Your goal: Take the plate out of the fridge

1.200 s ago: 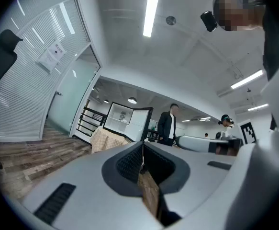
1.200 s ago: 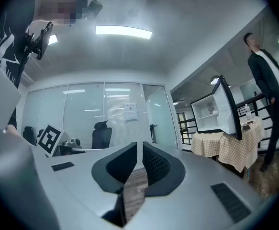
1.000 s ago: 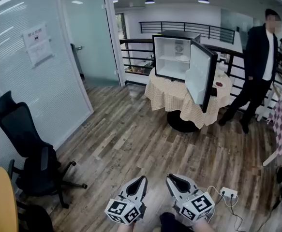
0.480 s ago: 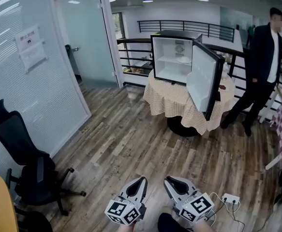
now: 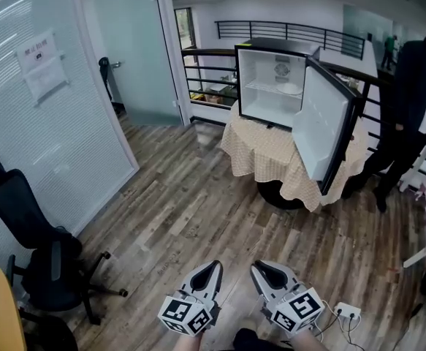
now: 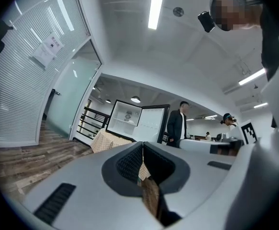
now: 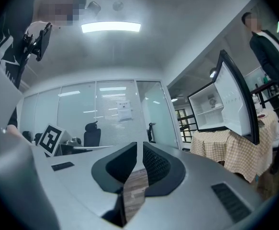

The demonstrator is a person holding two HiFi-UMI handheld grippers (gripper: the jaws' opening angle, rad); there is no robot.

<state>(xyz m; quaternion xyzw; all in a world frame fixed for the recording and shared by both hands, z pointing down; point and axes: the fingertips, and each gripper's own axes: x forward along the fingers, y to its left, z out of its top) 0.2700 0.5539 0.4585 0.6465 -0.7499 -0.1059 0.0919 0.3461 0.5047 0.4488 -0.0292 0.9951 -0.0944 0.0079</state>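
Left tongs (image 5: pixel 213 268) and right tongs (image 5: pixel 259 268) are clenched on nothing. The plate (image 5: pixel 291 89) lies on the upper shelf of the fridge (image 5: pixel 260 68), far off at one o'clock. Its open door (image 5: pixel 321 130) could catch the right tongs reaching in.

Fridge (image 5: pixel 271 72) sits on the table (image 5: pixel 260 148), its door (image 5: pixel 322 134) swung open out past the table's right edge; plate (image 5: pixel 290 89) is inside on the shelf (image 5: pixel 262 85), right end; railing (image 5: pixel 207 75) runs behind the table; a person (image 5: pixel 417 101) stands just right of it; office chair (image 5: pixel 41 247) way off left; power strip (image 5: pixel 346 312) on the floor (image 5: pixel 198 218), near right.
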